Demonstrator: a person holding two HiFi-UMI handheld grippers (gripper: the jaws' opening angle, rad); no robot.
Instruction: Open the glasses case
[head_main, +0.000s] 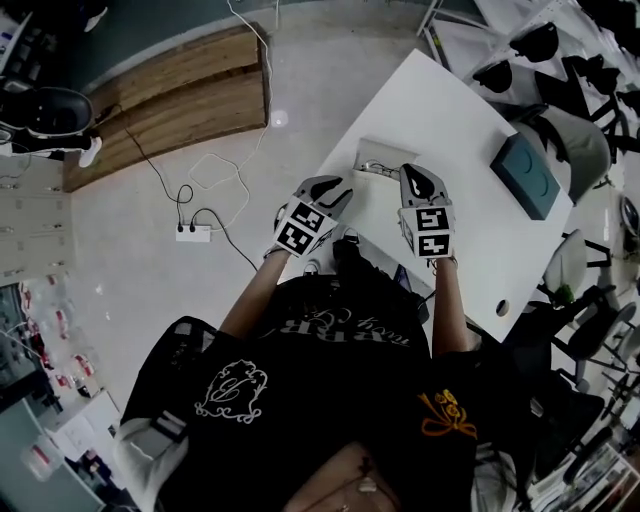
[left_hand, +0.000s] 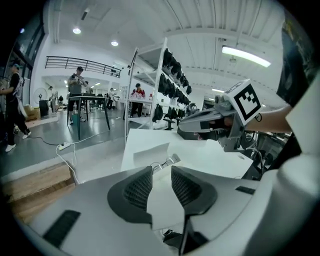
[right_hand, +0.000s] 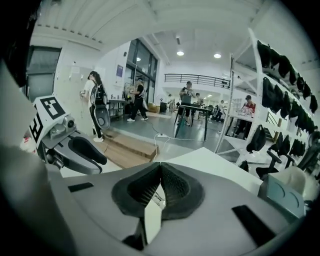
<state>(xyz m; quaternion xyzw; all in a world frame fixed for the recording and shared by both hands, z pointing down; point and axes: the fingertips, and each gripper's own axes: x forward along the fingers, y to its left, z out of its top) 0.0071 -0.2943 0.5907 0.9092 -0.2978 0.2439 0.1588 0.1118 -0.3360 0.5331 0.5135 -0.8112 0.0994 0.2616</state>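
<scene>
The pale glasses case (head_main: 386, 152) lies on the white table (head_main: 450, 120) with its lid raised; in the left gripper view the lid (left_hand: 150, 149) stands up like a flap. A pair of glasses (head_main: 375, 167) (left_hand: 167, 162) rests at the case's near side. My left gripper (head_main: 335, 190) (left_hand: 161, 174) hovers just short of the case, open, with nothing between its pads. My right gripper (head_main: 418, 180) (right_hand: 160, 169) hangs to the right of the case, above the table, with its pads pressed together and empty. Each gripper shows in the other's view: the right gripper (left_hand: 210, 125), the left gripper (right_hand: 75, 150).
A teal case (head_main: 527, 175) (right_hand: 280, 195) lies at the table's far right. Chairs (head_main: 580, 140) crowd that side. On the floor to the left run a power strip (head_main: 193, 232) with cables and a wooden platform (head_main: 170, 100). People stand far off in the hall.
</scene>
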